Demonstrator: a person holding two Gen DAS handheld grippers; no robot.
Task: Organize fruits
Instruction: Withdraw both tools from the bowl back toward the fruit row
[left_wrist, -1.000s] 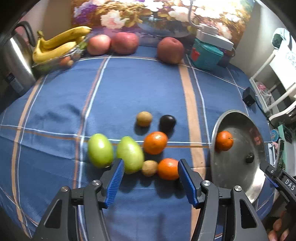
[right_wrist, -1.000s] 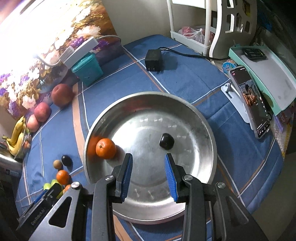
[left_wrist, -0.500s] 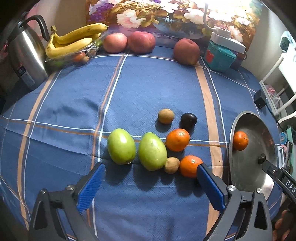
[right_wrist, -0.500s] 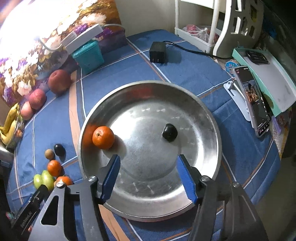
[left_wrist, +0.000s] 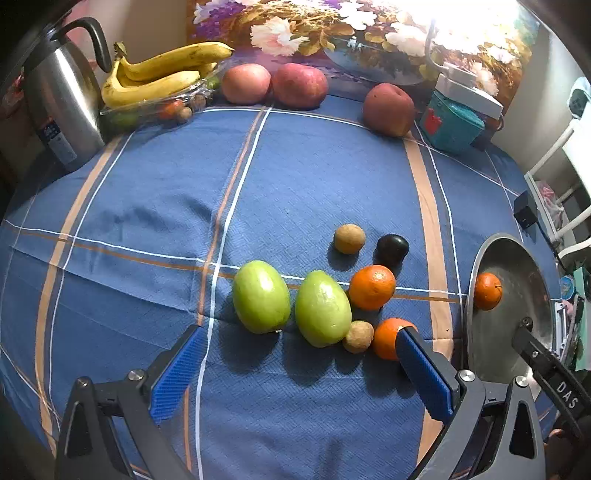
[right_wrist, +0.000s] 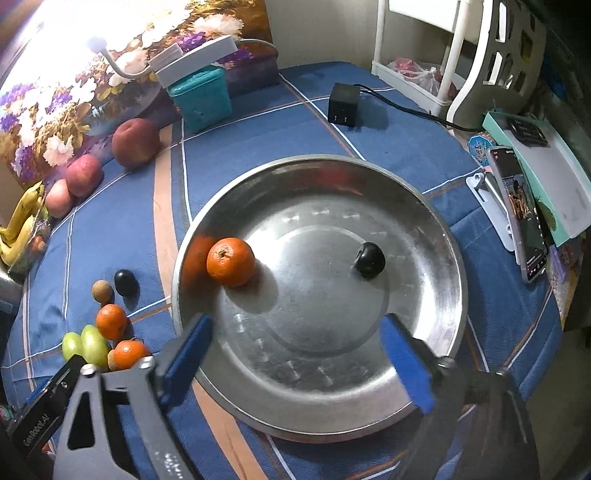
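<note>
Steel gleams from the wide round pan (right_wrist: 424, 354) on the blue checked tablecloth (left_wrist: 295, 177), and the places of the fruits read best from it. Inside the pan, an orange (right_wrist: 231, 261) sits against its left wall and a small dark fruit (right_wrist: 369, 258) lies near its middle, well apart from the orange. The right gripper (right_wrist: 295, 341) hangs over the pan's near part with its blue-padded jaws spread wide, having just been opening, and nothing is between them. Left of the pan, on the cloth, lies a cluster of fruit: two green fruits (left_wrist: 291, 304) side by side, an orange (left_wrist: 372, 287) beside them, another orange (left_wrist: 386, 338) partly behind a blue finger, two small brown fruits (left_wrist: 349, 239), and a dark fruit (left_wrist: 392, 249) nearest the pan. The left gripper (left_wrist: 301, 354) hovers over the near side of this cluster, its jaws standing far apart after just opening, gripping nothing. Far beyond the pan, along the flowered backdrop, three red apples (left_wrist: 299, 85) stand in a loose row, with bananas (left_wrist: 159, 75) on a clear tray beside a metal kettle (left_wrist: 61, 99). A teal box (right_wrist: 201, 96) stands behind the pan.
</note>
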